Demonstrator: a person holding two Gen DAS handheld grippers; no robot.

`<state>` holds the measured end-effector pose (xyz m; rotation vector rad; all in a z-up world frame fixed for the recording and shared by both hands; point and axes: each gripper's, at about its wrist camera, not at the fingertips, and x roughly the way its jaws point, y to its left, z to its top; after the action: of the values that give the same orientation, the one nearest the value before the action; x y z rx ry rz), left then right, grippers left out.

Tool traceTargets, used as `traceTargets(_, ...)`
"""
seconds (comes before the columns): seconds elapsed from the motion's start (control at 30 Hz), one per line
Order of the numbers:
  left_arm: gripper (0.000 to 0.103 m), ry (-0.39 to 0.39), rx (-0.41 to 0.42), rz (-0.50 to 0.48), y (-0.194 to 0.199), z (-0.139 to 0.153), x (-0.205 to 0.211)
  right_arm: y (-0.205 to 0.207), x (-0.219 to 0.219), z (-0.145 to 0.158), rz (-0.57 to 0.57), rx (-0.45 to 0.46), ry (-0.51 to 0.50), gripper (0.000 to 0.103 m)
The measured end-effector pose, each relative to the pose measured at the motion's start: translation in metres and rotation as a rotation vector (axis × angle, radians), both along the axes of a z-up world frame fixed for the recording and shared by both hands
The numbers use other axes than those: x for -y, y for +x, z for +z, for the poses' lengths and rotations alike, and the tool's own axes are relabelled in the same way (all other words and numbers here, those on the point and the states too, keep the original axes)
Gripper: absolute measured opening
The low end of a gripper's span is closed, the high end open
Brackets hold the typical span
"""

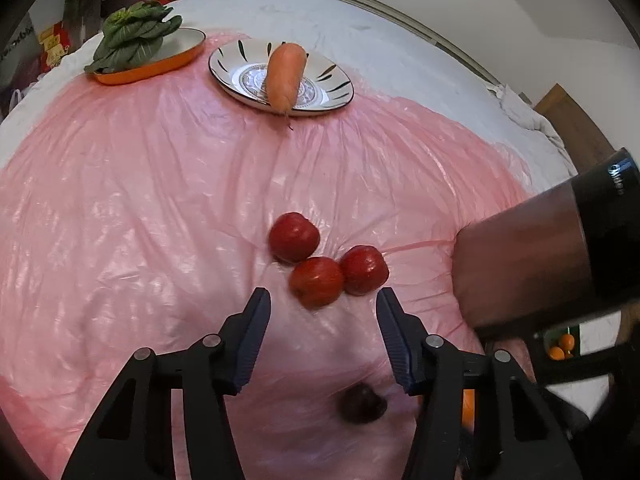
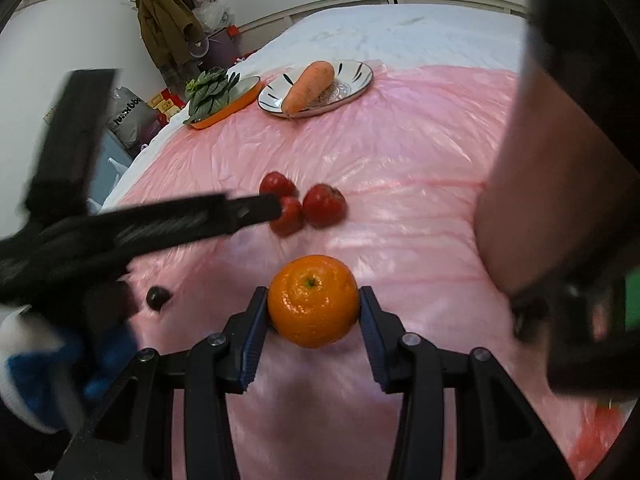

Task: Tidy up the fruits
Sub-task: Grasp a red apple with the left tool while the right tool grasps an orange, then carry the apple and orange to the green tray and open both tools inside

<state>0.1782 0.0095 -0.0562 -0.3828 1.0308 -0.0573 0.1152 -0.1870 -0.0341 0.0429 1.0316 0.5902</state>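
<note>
Right tongs (image 2: 314,308) pinching the orange (image 2: 313,301), probably bound for the apples (image 2: 323,205) at 12 o'clock; left tongs (image 1: 323,303) spread, waiting.

Glossy, wrinkled pink plastic sheet (image 1: 160,200) covers matt white cloth bedding (image 1: 400,40). At twelve o'clock, a glazed patterned ceramic plate (image 1: 340,80). A dimpled, shiny orange tangerine (image 2: 313,300).

left wrist: close, above apples (image 1: 325,260) | right wrist: close, lower, rightward | shared: apples, both plates
</note>
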Motion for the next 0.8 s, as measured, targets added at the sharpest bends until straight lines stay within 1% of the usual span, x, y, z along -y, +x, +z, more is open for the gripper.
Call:
traceTargets(0.07,0.045,0.038,-0.007,-0.011,0.004,-0.004,0.007,-0.008,0.007,0.002,0.006,-0.009,0.008,0.057)
traceTargets(0.13,0.04,0.067,-0.02,-0.028,0.009,-0.009,0.012,-0.015,0.016,0.003,0.006,-0.018,0.014,0.057)
traceTargets(0.23,0.034,0.142,-0.041,-0.065,0.015,-0.017,0.019,-0.023,0.028,0.001,0.001,-0.031,0.021,0.057)
traceTargets(0.33,0.033,0.191,-0.051,-0.091,0.021,-0.023,0.023,-0.028,0.037,0.001,-0.004,-0.04,0.028,0.057)
traceTargets(0.57,0.033,0.259,-0.064,-0.127,0.036,-0.03,0.034,-0.037,0.057,0.003,-0.023,-0.044,0.035,0.057)
traceTargets(0.6,0.03,0.269,-0.066,-0.13,0.038,-0.031,0.036,-0.039,0.06,0.004,-0.026,-0.045,0.034,0.057)
traceTargets(0.7,0.03,0.271,-0.064,-0.133,0.041,-0.033,0.036,-0.045,0.069,0.005,-0.032,-0.049,0.03,0.057)
traceTargets(0.8,0.03,0.276,-0.05,-0.135,0.033,-0.028,0.036,-0.049,0.078,0.008,-0.046,-0.053,0.038,0.057)
